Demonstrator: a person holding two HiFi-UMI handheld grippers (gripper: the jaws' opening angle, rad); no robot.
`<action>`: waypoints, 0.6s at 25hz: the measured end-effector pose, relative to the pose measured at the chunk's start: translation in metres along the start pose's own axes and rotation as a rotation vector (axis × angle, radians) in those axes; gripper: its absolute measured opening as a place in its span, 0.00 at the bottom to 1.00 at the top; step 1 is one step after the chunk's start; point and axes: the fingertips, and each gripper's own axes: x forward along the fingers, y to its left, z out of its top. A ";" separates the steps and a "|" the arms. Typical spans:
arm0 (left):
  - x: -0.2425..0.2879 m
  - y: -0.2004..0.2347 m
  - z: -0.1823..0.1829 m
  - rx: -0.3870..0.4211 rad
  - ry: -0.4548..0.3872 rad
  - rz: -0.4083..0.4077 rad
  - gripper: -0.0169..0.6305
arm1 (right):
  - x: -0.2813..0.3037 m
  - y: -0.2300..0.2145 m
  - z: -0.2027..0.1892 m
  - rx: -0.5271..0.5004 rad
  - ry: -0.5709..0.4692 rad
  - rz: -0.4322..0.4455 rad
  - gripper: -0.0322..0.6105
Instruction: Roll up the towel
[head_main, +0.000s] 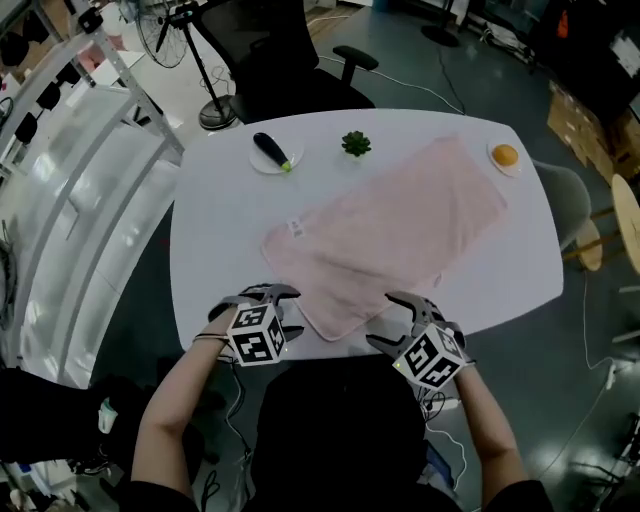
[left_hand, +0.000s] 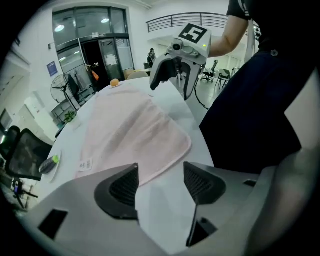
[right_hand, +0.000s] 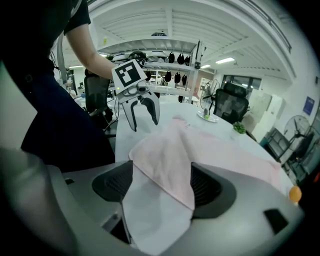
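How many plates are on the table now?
2. One plate sits at the far edge under the eggplant, left of the plant; the other plate is at the far right corner, under the orange. None seems hidden.

The head view looks steeply down from above the person onto the whole white counter (head_main: 220, 230), with the left gripper (head_main: 262, 298) and the right gripper (head_main: 392, 320) at the frame's bottom edge. Each gripper view sits low and close behind its own jaws at the counter's near edge. The left one faces rightward across it and the right one leftward, so each catches the other gripper. All three views share the near corner of the pink towel (head_main: 390, 235).
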 end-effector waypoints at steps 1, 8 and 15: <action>0.002 -0.001 0.000 0.016 -0.011 -0.005 0.47 | 0.006 0.008 0.002 0.012 0.006 0.002 0.63; 0.021 -0.015 0.000 0.128 -0.036 -0.070 0.45 | 0.043 0.062 0.008 0.084 0.032 0.076 0.59; 0.028 -0.020 0.004 0.167 -0.048 -0.099 0.34 | 0.079 0.086 0.006 0.041 0.086 0.142 0.40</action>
